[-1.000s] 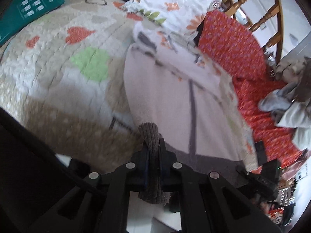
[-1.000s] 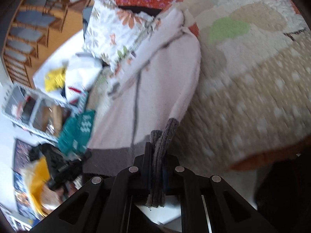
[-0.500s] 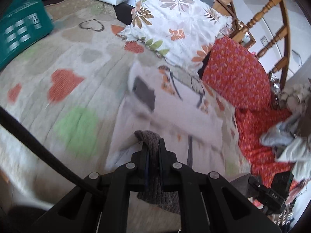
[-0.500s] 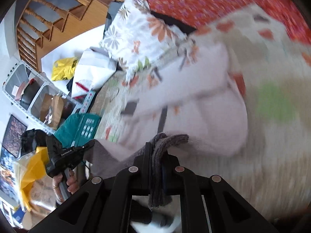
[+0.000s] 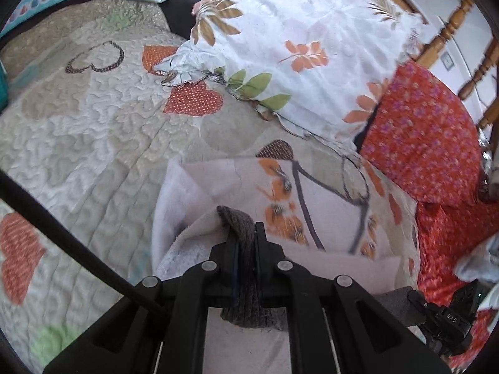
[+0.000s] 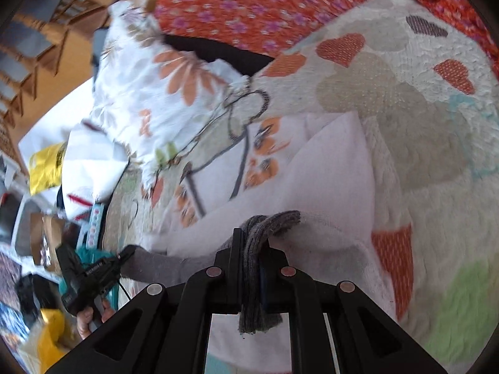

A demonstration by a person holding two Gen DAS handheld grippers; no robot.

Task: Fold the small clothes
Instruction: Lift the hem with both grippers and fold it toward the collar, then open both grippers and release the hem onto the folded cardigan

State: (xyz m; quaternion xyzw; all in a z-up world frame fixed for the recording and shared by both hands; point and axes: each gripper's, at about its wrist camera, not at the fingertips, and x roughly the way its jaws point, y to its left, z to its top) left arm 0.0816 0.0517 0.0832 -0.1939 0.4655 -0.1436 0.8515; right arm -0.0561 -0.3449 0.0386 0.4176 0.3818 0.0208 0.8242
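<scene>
Left claw point(image 5: 246, 249) clenched on the grey ribbed hem point(image 5: 241, 237) of a small white garment point(image 5: 315, 215), knit bunched up between the two fingers and hanging out below them. Right claw point(image 6: 253, 255) likewise clamped on the other grey hem corner point(image 6: 268, 221), thick wad of knit sticking out the back of the jaws

Garment is a pale top with orange flower print and dark line drawing on the front point(image 6: 259, 159). It lies on the quilted bedspread point(image 5: 93, 124), the part nearest the claws lifted off the bed and doubled over the printed front. In the right wrist view a white fold point(image 6: 336, 168) lies over the right side of the print, with the grey hem band point(image 6: 156, 265) stretched leftwards toward the other claw, which shows at lower left with fingers of the person's hand point(image 6: 93, 314) under it. In the left wrist view the right claw's body shows at lower right point(image 5: 449, 321), holding its end of the grey band

Bedspread has orange, brown and green heart patches. A floral pillow point(image 5: 299, 43) sits just past the garment, touching or nearly touching its far edge. Red patterned fabric point(image 5: 421, 137) beside the pillow. Wooden stair rail point(image 5: 449, 31) behind. Edges blurred in both views
</scene>
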